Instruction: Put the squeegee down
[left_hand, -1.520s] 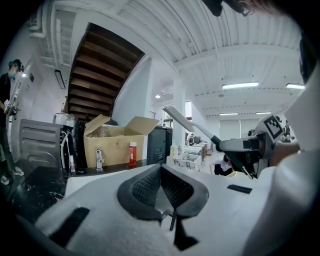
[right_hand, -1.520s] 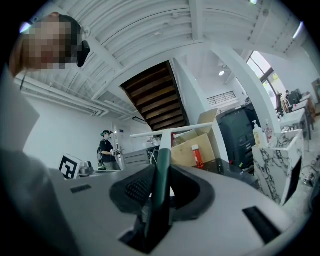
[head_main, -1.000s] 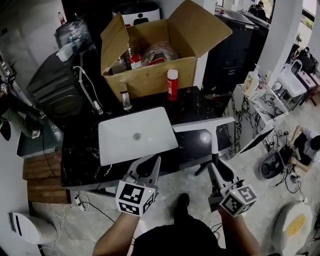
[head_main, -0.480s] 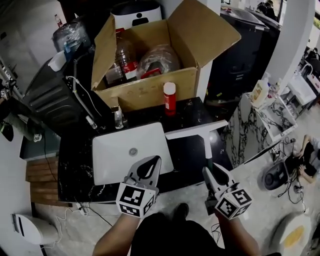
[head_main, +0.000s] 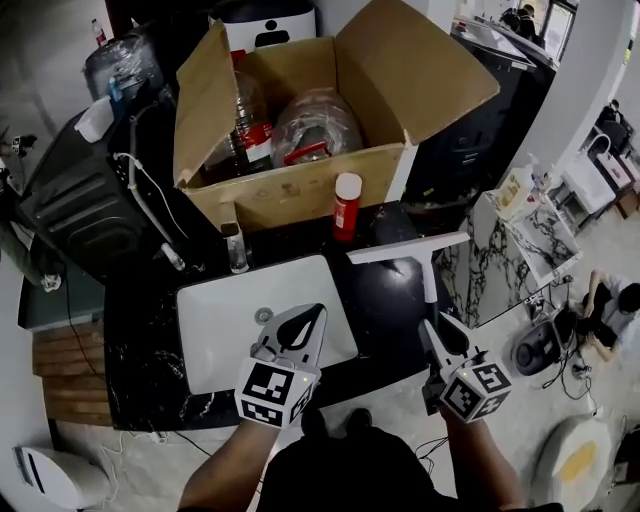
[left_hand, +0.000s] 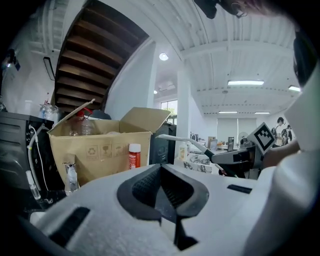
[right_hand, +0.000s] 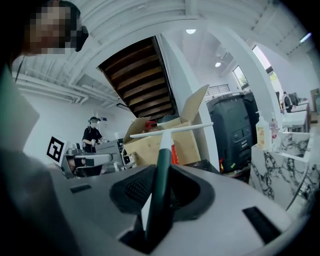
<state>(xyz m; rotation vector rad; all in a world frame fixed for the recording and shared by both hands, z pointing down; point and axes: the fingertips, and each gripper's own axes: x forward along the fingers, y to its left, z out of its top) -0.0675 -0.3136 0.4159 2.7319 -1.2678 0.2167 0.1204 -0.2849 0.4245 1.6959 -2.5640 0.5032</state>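
Task status: incomplete. The squeegee (head_main: 407, 248) is not yet set down. The right gripper (head_main: 437, 335) clamps its dark handle, and the white blade hangs above the black countertop (head_main: 385, 300), just beside the sink (head_main: 215, 335). The left gripper (head_main: 308, 322) has its jaws together and holds nothing. Remaining: lower the squeegee and release it

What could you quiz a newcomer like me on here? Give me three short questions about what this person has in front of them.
1. True or false: the left gripper holds the squeegee.
2. The red bottle stands: A) inside the cardboard box; B) on the counter in front of the box; C) in the white basin.
3. Fill in: the right gripper grips the squeegee by its ____.

Key: 1 false, because its jaws are shut on nothing; 2 B; 3 handle.
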